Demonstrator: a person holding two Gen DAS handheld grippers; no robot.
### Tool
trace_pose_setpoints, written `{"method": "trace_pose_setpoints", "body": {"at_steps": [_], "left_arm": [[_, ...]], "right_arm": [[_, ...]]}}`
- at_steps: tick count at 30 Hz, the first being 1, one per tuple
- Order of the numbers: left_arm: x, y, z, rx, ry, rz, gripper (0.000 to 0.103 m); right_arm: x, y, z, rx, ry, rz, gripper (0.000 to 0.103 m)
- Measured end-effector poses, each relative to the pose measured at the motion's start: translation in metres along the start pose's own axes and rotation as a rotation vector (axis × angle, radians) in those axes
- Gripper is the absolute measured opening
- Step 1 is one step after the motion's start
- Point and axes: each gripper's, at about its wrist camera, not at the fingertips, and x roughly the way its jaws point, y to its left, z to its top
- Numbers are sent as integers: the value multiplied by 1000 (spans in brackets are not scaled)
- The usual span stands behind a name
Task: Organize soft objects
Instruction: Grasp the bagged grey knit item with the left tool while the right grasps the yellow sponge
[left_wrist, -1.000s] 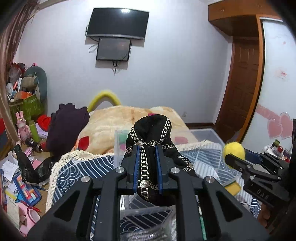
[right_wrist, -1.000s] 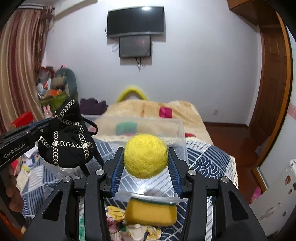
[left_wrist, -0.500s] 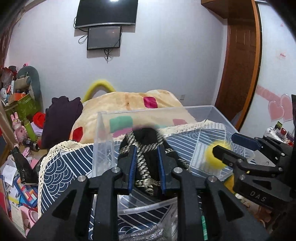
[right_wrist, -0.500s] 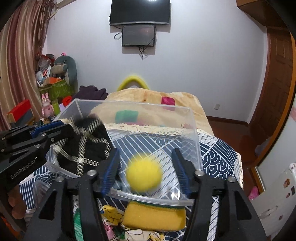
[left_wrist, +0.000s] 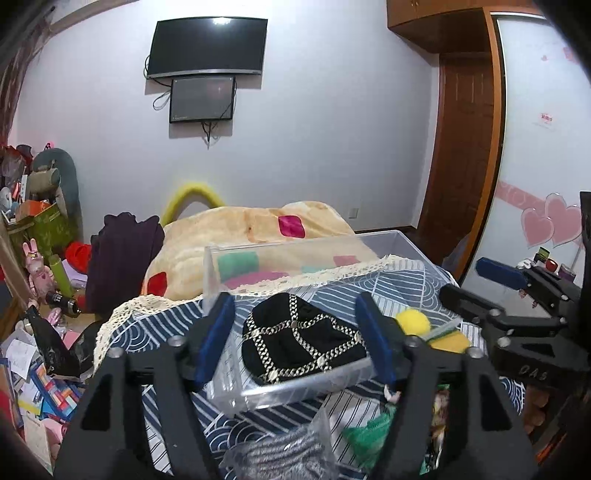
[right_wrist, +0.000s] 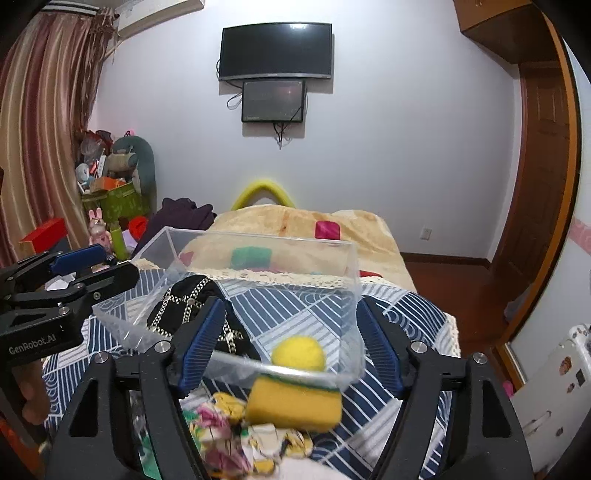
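Note:
A clear plastic bin (left_wrist: 288, 254) (right_wrist: 258, 236) stands on the blue patterned table. In it lie a black pouch with chain trim (left_wrist: 303, 339) (right_wrist: 192, 306) and a yellow fuzzy ball (left_wrist: 413, 322) (right_wrist: 298, 353). My left gripper (left_wrist: 295, 343) is open and empty above the pouch. My right gripper (right_wrist: 288, 347) is open and empty above the ball. A yellow sponge (right_wrist: 293, 404) lies on the table just in front of the bin.
A floral cloth (right_wrist: 240, 428), a green tassel (left_wrist: 369, 432) and a grey knitted item in a clear wrapper (left_wrist: 280, 450) lie near the table's front. A bed with a beige blanket (left_wrist: 258, 229) is behind. Clutter fills the floor at left (left_wrist: 33, 350).
Both grippers opened. The left one let the black pouch go into the bin, the right one dropped the yellow ball into the bin. Both grippers have pulled back a little.

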Motion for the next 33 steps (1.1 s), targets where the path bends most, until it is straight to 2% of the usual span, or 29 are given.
{"method": "trace_pose_setpoints", "body": {"at_steps": [7,12,16,21,23,27,30,32,33], "left_arm": [[-16,4,-25,8,28,3,94],[-12,9,-53,-14,108,-5,96],[-8,9,-74,-2,153,22,100],[3,10,-92,5,213,35,100],[10,14,-96,-9,239,37,100],[24,26,-103,-84,295,7,100],[27,33,-105,-127,297,-13,100],[26,34,-105,-132,284,-15,94],[24,34,-105,-130,277,-16,83]], "right_arm": [[-13,-6,-22,8,20,-24,78],[-10,-11,-42,12,76,-35,78],[1,-16,-51,34,123,-31,78],[16,-21,-57,82,175,9,79],[20,-20,-59,98,189,20,88],[26,-20,-58,117,196,38,89],[30,-18,-58,120,199,37,89],[31,-18,-59,123,203,47,85],[31,-17,-60,123,200,51,81]]}}
